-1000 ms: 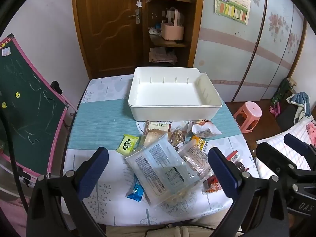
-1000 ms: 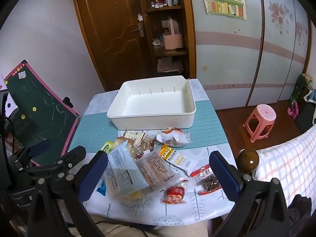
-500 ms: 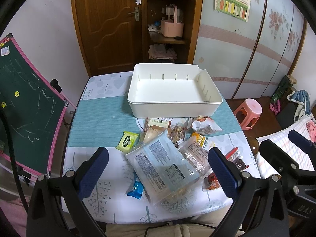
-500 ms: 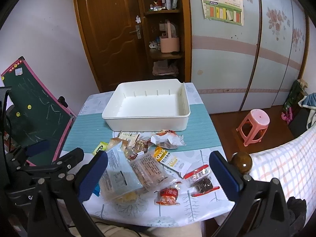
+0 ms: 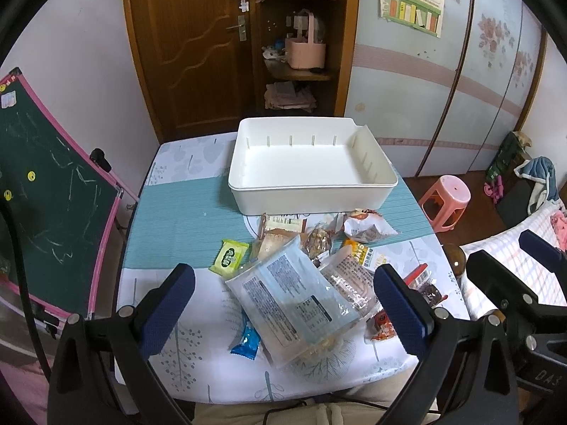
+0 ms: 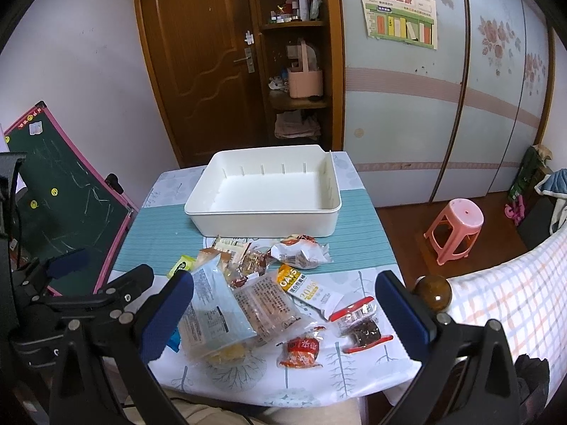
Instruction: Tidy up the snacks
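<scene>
While both the left gripper [image 5: 283,304] and right gripper [image 6: 283,304] hang above the near table edge with jaws spread wide and nothing between them, the snacks sit heaped on the table [image 5: 170,212] just in front of the bare white bin [image 5: 312,191]. The large pale-blue pouch [image 5: 290,294] on top looks light, floppy and slick. Best pinched at a sealed edge, where the film is flat; squeezing the middle risks crushing the contents.

Smooth white plastic bin [image 5: 312,196], glossy snack wrappers [image 5: 294,294]
</scene>
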The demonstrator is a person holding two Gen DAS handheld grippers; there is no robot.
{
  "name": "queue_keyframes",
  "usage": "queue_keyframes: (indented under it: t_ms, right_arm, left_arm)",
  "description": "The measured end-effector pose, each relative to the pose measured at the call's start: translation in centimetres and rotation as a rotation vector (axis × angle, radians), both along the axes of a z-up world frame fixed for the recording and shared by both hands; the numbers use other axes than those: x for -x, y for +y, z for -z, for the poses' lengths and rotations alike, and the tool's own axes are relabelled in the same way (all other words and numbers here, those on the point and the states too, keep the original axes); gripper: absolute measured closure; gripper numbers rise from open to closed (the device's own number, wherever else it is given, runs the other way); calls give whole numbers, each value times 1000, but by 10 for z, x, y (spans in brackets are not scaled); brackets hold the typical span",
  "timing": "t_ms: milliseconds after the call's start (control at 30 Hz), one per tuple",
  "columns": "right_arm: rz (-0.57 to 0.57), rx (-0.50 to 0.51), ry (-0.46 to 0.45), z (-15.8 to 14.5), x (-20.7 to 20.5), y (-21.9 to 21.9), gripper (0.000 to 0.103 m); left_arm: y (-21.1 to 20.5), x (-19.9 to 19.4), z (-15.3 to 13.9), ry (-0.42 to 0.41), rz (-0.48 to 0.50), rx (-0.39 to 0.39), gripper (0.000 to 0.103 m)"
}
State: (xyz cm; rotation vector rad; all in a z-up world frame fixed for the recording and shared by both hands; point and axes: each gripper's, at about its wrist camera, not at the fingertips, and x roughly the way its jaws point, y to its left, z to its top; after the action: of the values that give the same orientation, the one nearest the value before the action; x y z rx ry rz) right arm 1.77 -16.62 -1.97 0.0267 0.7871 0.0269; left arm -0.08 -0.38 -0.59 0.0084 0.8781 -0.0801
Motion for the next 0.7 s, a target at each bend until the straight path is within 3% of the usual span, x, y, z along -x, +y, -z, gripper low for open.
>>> queue_keyframes:
  t_ms: [200,433,700]
  right_arm:
    - [15,75,-36,-13,-1,-1,0]
    - [39,93,-109,-30,-3,-10,0]
    - [43,145,-121,-40,-6,-18,0]
  left_arm:
    - [-5,-2,-11,-28,35,-4,3]
    - [-10,-10,-28,-57,83,15,3]
    - [-12,-24,-44,-58,113,38,2]
